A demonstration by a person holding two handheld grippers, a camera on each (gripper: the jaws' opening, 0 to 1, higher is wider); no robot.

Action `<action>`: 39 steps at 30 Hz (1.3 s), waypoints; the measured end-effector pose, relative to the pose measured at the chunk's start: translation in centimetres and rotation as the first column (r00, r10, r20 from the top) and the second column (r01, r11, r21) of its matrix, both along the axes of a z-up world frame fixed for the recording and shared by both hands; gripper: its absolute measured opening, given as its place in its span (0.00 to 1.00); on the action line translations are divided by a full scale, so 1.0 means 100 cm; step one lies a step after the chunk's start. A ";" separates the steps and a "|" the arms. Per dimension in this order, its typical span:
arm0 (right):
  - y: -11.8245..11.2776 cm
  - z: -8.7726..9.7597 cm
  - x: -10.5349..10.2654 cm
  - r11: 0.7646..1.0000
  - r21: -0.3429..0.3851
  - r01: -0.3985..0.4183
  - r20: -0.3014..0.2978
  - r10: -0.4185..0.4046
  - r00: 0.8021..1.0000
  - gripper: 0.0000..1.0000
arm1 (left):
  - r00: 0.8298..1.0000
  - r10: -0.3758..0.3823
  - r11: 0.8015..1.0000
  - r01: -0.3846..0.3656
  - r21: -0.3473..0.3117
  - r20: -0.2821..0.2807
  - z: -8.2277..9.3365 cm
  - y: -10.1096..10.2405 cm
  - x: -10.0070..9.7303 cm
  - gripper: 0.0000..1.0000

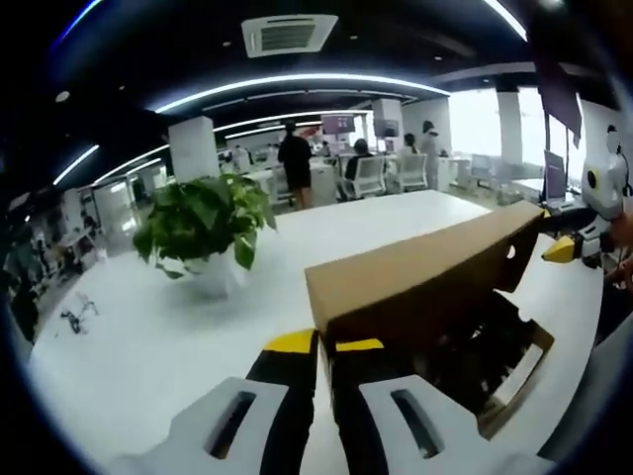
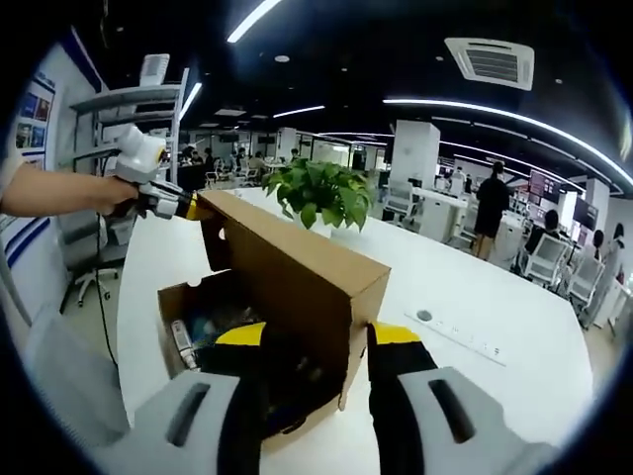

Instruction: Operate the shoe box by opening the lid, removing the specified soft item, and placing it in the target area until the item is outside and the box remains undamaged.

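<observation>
Left gripper view: left gripper (image 1: 324, 346) is pinched nearly closed on the near end of the raised lid (image 1: 425, 262), one shoe box (image 1: 504, 371) below it. The lid's long axis runs away toward the right gripper (image 1: 560, 249).

Right gripper view: right gripper (image 2: 316, 336) straddles the lid's other end, jaws wide, grip unclear. Dark contents (image 2: 213, 322) inside; soft item not identifiable. One plant (image 2: 318, 193) beyond the box.

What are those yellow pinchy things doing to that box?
A person is using two tongs to open a cardboard shoe box on a white table. The left tongs grip one end of the lid, and the right tongs straddle the other end. The lid is lifted and tilted up, so the box is open. Dark things lie inside, nothing out yet. A potted plant stands behind the box.
</observation>
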State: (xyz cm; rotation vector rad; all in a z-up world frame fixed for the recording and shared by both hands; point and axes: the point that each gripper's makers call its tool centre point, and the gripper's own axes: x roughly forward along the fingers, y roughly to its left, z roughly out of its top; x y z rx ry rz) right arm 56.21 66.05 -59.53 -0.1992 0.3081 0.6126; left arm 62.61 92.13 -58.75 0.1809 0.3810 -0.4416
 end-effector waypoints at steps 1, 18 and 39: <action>-0.001 -0.003 0.000 1.000 0.000 0.003 -0.009 -0.003 1.000 0.32 | 1.000 0.001 1.000 -0.001 -0.003 0.002 0.000 0.000 0.001 0.01; -0.024 -0.050 0.009 0.995 -0.084 0.051 -0.062 -0.057 0.996 0.19 | 1.000 0.015 1.000 -0.015 -0.024 0.016 0.001 -0.001 0.021 0.01; -0.028 -0.088 0.028 0.990 -0.095 0.106 -0.128 -0.118 0.985 0.03 | 1.000 0.025 0.999 -0.025 -0.037 0.017 -0.004 -0.005 0.050 0.00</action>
